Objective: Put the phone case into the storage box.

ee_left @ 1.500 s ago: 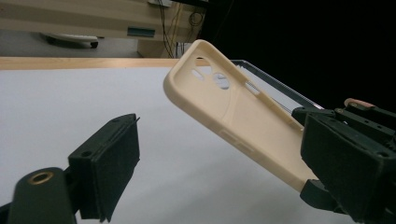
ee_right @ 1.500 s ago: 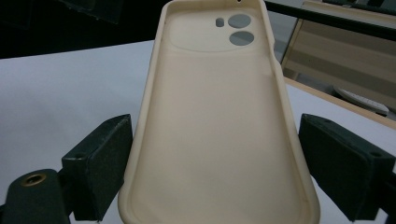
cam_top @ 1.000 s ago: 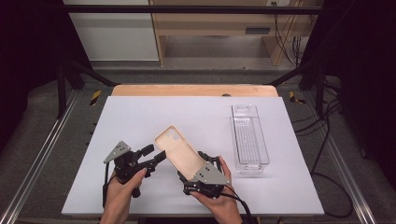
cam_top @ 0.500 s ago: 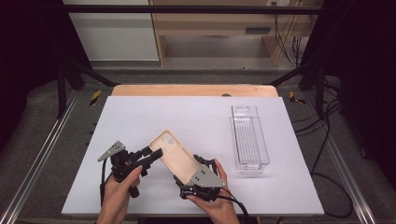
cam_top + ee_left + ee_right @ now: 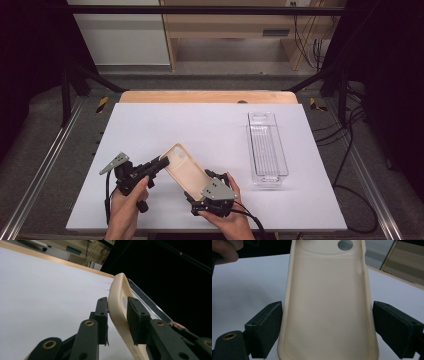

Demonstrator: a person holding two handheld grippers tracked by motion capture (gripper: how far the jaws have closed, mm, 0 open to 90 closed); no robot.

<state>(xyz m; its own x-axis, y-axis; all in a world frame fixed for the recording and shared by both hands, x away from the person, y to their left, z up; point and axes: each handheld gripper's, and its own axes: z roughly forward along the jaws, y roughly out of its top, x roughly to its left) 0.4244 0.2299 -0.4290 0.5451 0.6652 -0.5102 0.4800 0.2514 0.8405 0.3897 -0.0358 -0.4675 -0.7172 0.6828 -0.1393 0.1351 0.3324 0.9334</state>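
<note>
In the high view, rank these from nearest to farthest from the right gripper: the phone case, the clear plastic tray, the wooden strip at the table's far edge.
1. Phone case: between the jaws of the right gripper, slanting up to the left.
2. Clear plastic tray: on the table, off to the right.
3. Wooden strip: along the table's far edge.

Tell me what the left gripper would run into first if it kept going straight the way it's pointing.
Probably the phone case itself, already pinched between its fingers; beyond that, perhaps the clear tray, though depth is unclear.
</note>
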